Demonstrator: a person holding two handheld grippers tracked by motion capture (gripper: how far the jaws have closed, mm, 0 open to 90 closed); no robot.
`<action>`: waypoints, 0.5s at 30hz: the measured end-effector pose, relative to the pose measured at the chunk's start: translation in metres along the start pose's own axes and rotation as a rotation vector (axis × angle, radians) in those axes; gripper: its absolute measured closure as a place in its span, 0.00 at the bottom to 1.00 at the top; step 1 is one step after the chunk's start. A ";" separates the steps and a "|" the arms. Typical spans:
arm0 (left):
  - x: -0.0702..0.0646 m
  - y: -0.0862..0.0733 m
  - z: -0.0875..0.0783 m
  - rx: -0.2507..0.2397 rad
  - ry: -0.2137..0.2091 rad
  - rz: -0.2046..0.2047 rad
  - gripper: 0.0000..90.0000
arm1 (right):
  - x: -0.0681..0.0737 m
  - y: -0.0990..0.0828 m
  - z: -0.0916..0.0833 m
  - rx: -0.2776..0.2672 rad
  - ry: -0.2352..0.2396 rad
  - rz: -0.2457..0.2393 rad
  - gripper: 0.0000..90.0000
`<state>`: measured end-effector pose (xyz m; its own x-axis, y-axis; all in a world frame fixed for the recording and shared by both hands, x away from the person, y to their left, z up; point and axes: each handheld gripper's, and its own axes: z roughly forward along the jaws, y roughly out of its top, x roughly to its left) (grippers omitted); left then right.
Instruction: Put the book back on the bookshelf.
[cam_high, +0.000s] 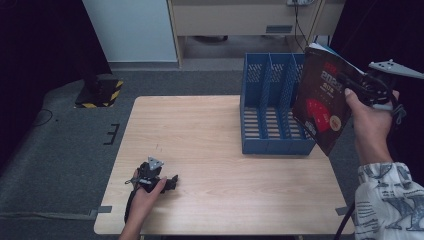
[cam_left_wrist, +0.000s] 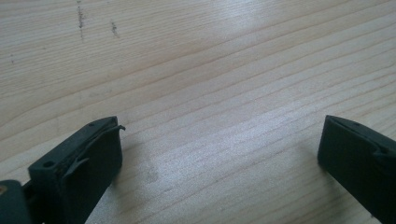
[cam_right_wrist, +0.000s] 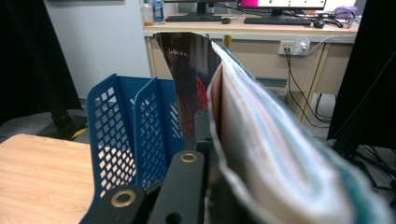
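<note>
A dark magazine (cam_high: 324, 97) with a red disc on its cover hangs tilted in the air at the right, beside the blue file rack (cam_high: 270, 105). My right gripper (cam_high: 350, 82) is shut on its upper right edge. In the right gripper view the magazine (cam_right_wrist: 261, 140) runs edge-on from the jaws, its dark cover (cam_right_wrist: 189, 74) curling up in front of the blue rack (cam_right_wrist: 126, 130). My left gripper (cam_high: 172, 181) rests on the table near the front left, open. Its two black fingers (cam_left_wrist: 84, 163) stand wide apart over bare wood, nothing between them.
The wooden table (cam_high: 200, 135) carries the three-slot rack at its back right. Grey carpet surrounds it, with a yellow-black striped block (cam_high: 100, 92) at the back left. A desk (cam_right_wrist: 261, 28) with keyboards stands behind, cables hanging at its right.
</note>
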<state>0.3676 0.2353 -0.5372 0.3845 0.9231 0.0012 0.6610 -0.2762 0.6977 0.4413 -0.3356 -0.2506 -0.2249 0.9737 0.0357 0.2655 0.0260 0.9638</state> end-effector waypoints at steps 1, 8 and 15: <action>0.000 0.000 0.000 0.000 0.000 0.000 0.00 | -0.001 0.000 0.001 0.000 -0.002 0.002 0.97; 0.000 0.000 0.000 0.000 0.000 0.000 0.00 | -0.005 -0.003 0.010 0.012 -0.032 0.009 0.97; 0.000 0.000 0.000 0.000 0.000 0.004 0.00 | -0.001 -0.001 0.022 0.007 -0.072 0.018 0.97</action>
<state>0.3674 0.2353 -0.5372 0.3875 0.9218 0.0039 0.6591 -0.2800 0.6980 0.4620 -0.3319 -0.2572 -0.1521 0.9878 0.0337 0.2753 0.0096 0.9613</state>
